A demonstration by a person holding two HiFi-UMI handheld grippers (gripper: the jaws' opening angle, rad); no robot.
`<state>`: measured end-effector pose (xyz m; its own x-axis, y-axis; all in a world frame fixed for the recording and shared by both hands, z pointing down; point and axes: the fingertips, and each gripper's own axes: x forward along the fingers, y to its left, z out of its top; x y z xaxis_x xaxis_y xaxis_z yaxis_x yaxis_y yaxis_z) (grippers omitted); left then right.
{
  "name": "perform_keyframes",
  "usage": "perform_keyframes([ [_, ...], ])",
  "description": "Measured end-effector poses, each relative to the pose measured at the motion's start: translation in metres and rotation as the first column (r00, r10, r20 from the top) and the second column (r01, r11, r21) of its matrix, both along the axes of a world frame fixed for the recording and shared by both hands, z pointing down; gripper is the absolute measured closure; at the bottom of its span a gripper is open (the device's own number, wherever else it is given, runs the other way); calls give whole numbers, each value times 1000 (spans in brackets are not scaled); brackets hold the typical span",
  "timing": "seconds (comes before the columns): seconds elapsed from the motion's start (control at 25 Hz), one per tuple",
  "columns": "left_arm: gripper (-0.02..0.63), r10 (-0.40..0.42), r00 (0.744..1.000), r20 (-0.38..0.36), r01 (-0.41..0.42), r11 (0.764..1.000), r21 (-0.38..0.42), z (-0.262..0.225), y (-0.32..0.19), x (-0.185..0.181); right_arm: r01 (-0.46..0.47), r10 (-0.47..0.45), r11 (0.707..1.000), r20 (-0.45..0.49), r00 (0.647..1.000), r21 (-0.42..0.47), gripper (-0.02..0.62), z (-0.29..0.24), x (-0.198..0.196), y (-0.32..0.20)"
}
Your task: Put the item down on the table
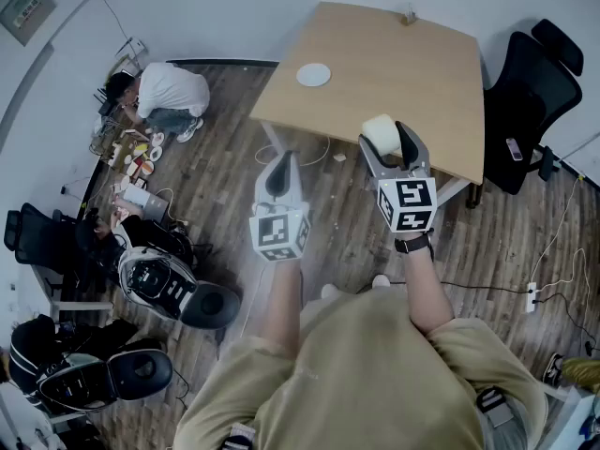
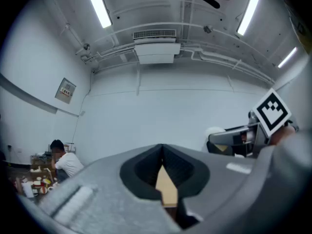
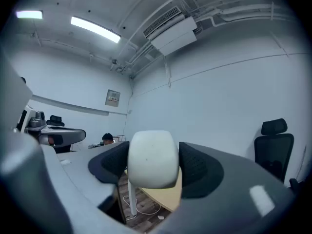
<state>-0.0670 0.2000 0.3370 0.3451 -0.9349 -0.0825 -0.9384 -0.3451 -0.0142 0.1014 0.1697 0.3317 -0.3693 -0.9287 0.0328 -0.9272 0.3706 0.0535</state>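
Observation:
My right gripper (image 1: 386, 139) is shut on a white roll-shaped item (image 1: 381, 131), held in the air over the near edge of the wooden table (image 1: 394, 73). In the right gripper view the white item (image 3: 151, 159) fills the gap between the two dark pads (image 3: 199, 169), with the table's corner (image 3: 168, 199) below it. My left gripper (image 1: 279, 169) is shut and holds nothing, raised over the floor to the left of the table. In the left gripper view its jaws (image 2: 163, 155) meet, and the right gripper (image 2: 243, 135) shows at the right.
A white round plate (image 1: 314, 74) lies on the table's far left part, and a small object (image 1: 409, 16) stands at its back edge. A black office chair (image 1: 530, 92) is right of the table. A person (image 1: 164, 92) crouches on the floor at left among clutter.

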Motion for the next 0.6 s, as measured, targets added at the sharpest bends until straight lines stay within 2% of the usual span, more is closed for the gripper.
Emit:
perform_keyframes([
  [0.4, 604, 8, 1000, -16, -8, 1000, -14, 11, 11, -73, -2, 2, 1000, -24, 1000, -28, 270, 12, -81, 12],
  [0.6, 604, 21, 998, -64, -23, 1000, -21, 25, 15, -80, -18, 15, 998, -42, 999, -67, 270, 28, -94, 22],
])
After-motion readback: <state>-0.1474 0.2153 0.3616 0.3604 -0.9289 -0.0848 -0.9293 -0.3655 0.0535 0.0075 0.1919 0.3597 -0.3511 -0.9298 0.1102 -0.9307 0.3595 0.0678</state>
